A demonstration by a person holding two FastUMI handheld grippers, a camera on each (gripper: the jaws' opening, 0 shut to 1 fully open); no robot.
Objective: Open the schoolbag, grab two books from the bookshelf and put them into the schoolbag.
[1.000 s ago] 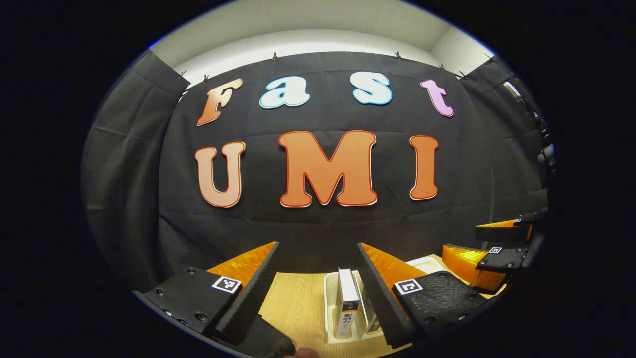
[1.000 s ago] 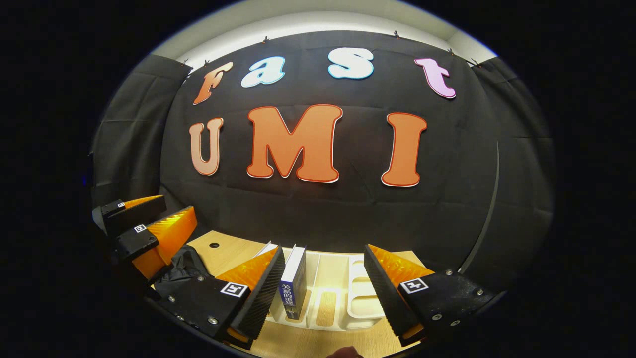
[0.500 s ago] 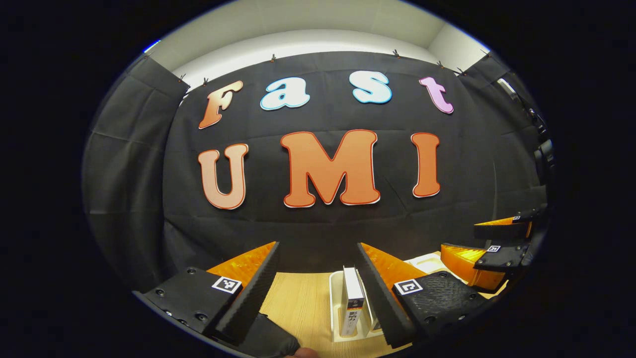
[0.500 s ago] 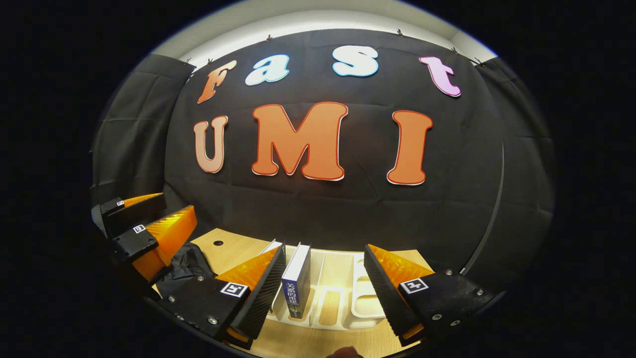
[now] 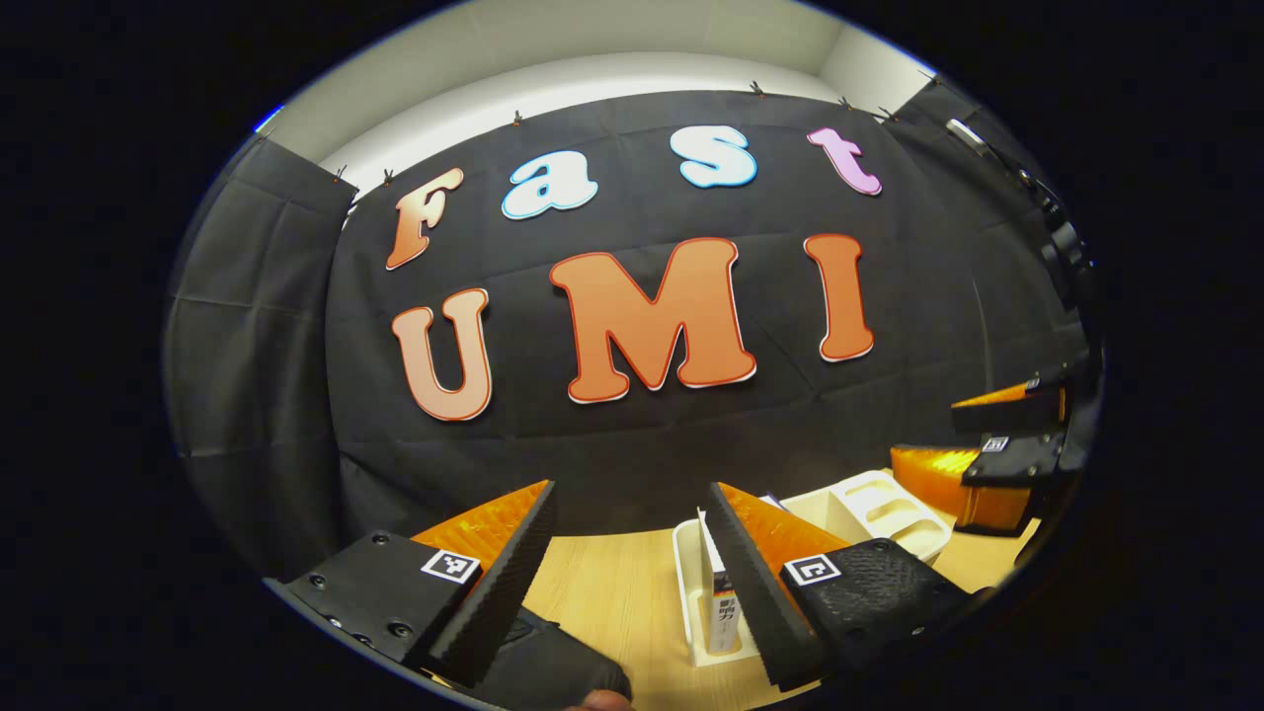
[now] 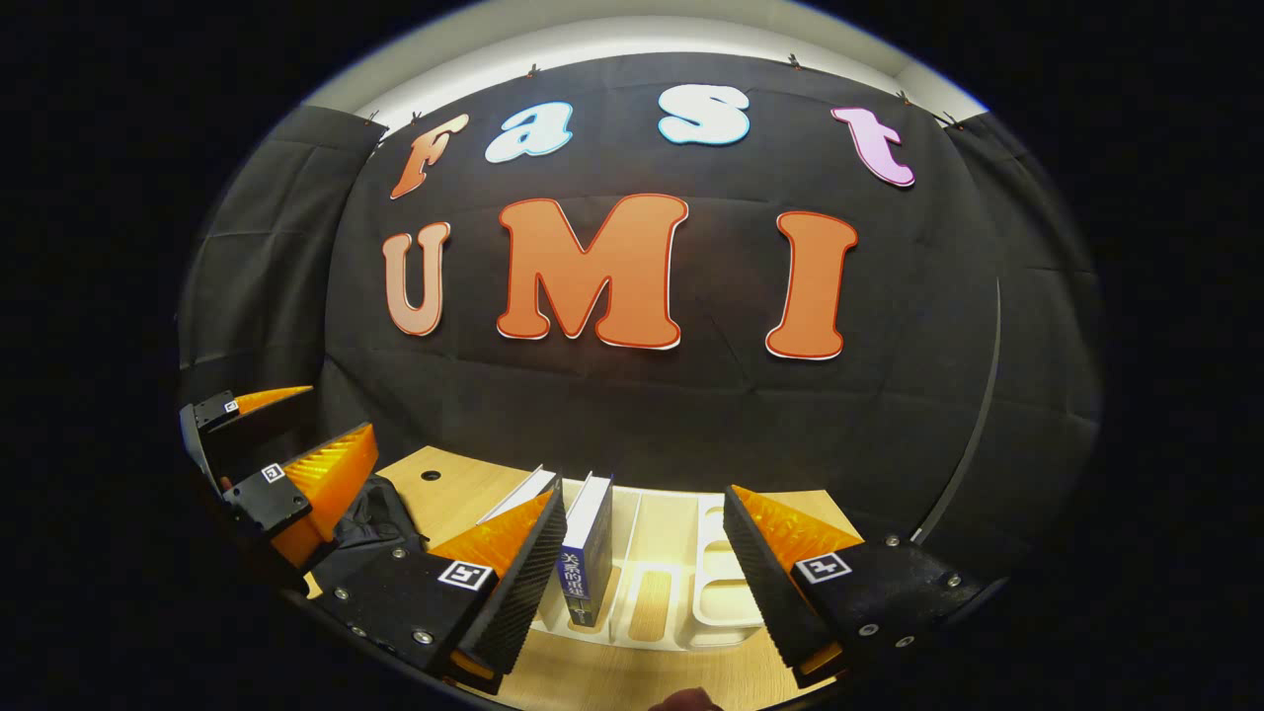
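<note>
Right gripper view, blue-spined book (image 6: 587,553) upright in white bookshelf (image 6: 716,617)

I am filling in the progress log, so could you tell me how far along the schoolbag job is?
Done: nothing confirmable; the dark schoolbag lies on the table, its opening unclear. In hand: nothing; both hand-held grippers, left and right, are open. Left: both books, white and blue, stand in the rack.

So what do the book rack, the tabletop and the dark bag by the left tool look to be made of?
The book rack looks like moulded cream plastic: smooth, slightly glossy, with rounded slots. The tabletop shows pale wood grain, matte; it may be laminate rather than solid wood. The dark bag looks like soft black fabric, creased and slumped.
</note>
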